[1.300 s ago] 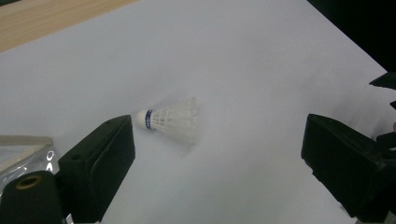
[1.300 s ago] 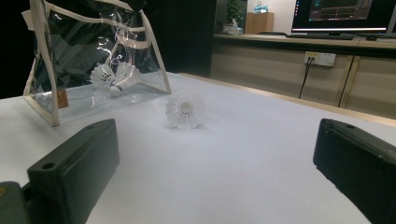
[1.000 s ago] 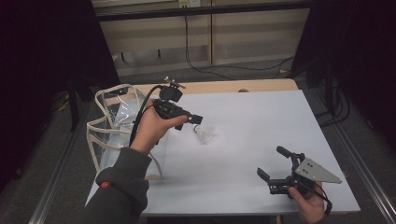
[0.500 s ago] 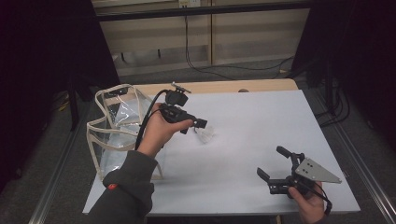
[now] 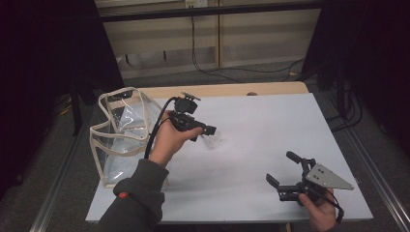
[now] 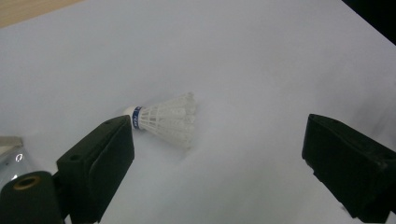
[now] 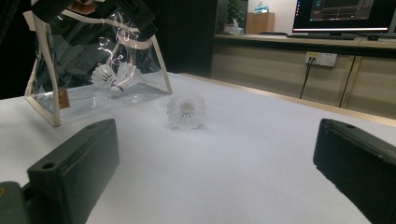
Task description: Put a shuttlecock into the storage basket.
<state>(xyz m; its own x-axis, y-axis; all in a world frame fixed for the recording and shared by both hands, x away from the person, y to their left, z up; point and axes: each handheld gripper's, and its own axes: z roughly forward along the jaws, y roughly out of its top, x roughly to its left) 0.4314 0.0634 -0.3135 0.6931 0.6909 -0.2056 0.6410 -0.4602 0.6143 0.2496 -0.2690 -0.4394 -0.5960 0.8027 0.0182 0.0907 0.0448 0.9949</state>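
— One shuttlecock (image 6: pixel 166 120) lies loose on the white surface (image 5: pixel 270 125), on its side, just ahead of the left claw (image 5: pixel 209 130). A second earlier that claw hung nearer the clear bag (image 5: pixel 123 130); it has since moved out along the surface towards the shuttlecock.

— So the reach looks under way?

— It seems so. The left claw's jaws stand wide, holding nothing, and the shuttlecock sits between them in the left gripper view, closer to the left jaw. The pick is not yet made.

— And the other hand?

— The right claw (image 5: pixel 283 170) rests at the near right corner, jaws wide and empty, unmoved over that second.

— Counts?

— Two claws, one bag, and three shuttlecocks in all: the loose one, plus two (image 7: pixel 114 77) that appear to lie inside the bag. Judging from that, the loose one probably belongs in the bag too.
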